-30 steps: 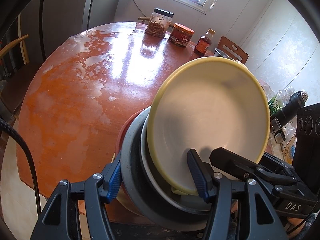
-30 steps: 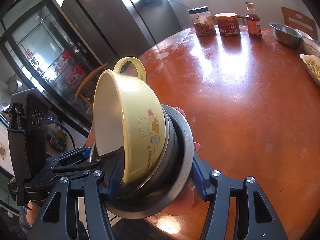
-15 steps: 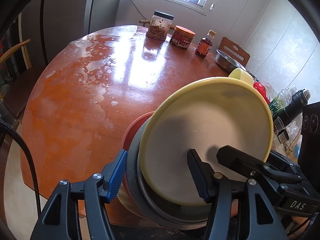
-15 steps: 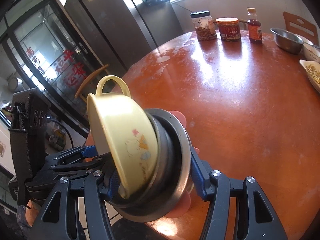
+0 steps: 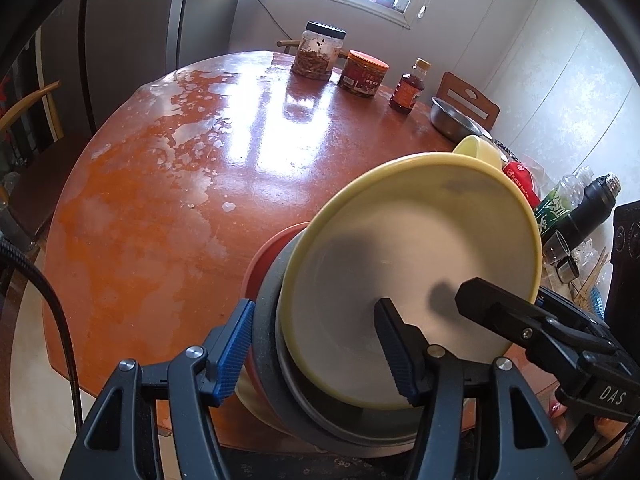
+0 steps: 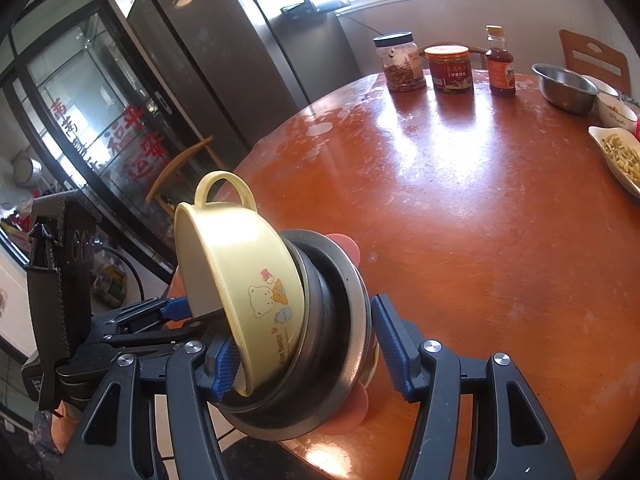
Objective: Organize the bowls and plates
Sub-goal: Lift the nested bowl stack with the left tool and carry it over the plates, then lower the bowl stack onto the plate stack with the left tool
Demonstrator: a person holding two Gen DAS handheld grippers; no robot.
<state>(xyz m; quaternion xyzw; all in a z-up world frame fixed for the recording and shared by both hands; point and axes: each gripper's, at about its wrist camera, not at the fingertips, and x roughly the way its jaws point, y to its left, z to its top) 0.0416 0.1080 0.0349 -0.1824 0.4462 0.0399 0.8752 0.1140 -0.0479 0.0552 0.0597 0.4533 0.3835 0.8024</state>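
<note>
Gripping a nested stack from both sides, tilted steeply at lower centre of both views, over the near edge of the round table (image 5: 168,184). Left gripper (image 5: 316,346) clenched across the stack: one blue ribbed pad on the outer rim, the other inside the yellow bowl (image 5: 408,272). Right gripper (image 6: 306,350) likewise clamped, one pad tucked by the yellow bowl (image 6: 240,264) rim, the other against the steel bowl (image 6: 336,300) side; exact contact on that side not resolved.

Judged step: carrying or lowering the stack to the tabletop. Recommended: level the stack before easing either grip, since the yellow bowl sat cocked in its nest and looked liable to slide out; set the base flat, well short of the table edge.

Materials noted:
- yellow bowl: matte plastic, smooth pale interior, loop handle (image 6: 224,190), bear print on wall
- grey metal bowls beneath: dull brushed rims, concentric
- pink plate (image 6: 348,246): thin plastic, lobed edge, outermost
- table: glossy reddish lacquer, worn whitish patches upper left of left view
</note>
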